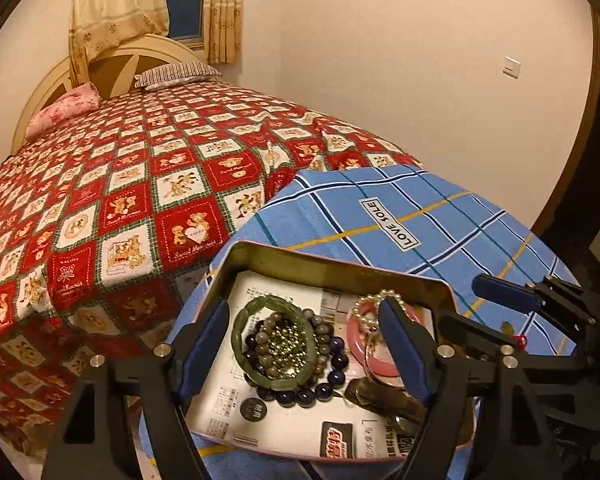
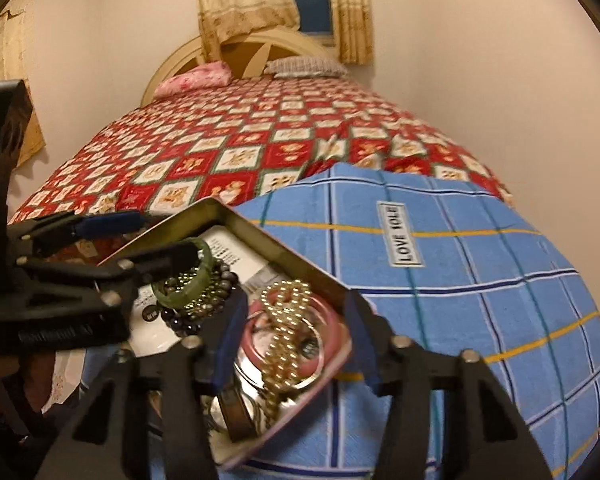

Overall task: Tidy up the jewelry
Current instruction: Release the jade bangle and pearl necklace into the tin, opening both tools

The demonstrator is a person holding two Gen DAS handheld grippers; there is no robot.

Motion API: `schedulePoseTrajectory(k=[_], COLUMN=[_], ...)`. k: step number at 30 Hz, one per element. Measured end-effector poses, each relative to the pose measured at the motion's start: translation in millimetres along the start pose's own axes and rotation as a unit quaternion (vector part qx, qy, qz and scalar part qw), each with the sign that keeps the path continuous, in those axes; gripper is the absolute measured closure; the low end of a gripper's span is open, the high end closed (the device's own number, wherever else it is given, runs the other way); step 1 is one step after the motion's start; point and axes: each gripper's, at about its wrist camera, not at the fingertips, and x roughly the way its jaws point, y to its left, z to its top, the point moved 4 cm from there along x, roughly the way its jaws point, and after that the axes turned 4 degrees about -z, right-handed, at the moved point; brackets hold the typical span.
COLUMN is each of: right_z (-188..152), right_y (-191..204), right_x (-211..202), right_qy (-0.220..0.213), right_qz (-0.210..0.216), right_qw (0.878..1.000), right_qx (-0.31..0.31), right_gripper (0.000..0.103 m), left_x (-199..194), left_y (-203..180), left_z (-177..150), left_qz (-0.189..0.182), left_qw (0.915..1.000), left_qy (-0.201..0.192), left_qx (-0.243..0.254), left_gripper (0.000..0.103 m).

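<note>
While both grippers hover over the tin (image 1: 260, 249) on the blue cloth (image 1: 440, 208), neither grips anything: left gripper (image 1: 306, 344) jaws spread around the green bracelet (image 1: 274, 342) and dark beads (image 1: 332, 376), right gripper (image 2: 296, 336) jaws spread around the pearl strand (image 2: 286, 320) lying on the pink bangle (image 2: 332, 350). Best move, I judge: drop the right jaws low, pinch the strand only, and lift slowly so it doesn't snag the bangle. Left view shows the paper lining (image 1: 260, 428) and bead pile clearly; right view is blurred but shows a brown strap (image 2: 236, 416) at the near corner.
</note>
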Motion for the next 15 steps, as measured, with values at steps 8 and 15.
schedulePoseTrajectory(k=[8,15], right_z=[-21,-39], right_y=[-17,-33], right_x=[-23,-37], right_qy=[0.005,0.011], right_qz=[-0.014,-0.032], right_qw=[1.000,0.999], right_qx=[0.020,0.032], right_gripper=[0.043,0.037], left_x=[6,2], left_y=[-5,-11], left_z=[-17,-33], left_qz=[0.020,0.033], left_qw=[0.9996,0.9992], left_qy=[0.018,0.021], left_qx=[-0.003,-0.005], left_gripper=[0.026,0.026])
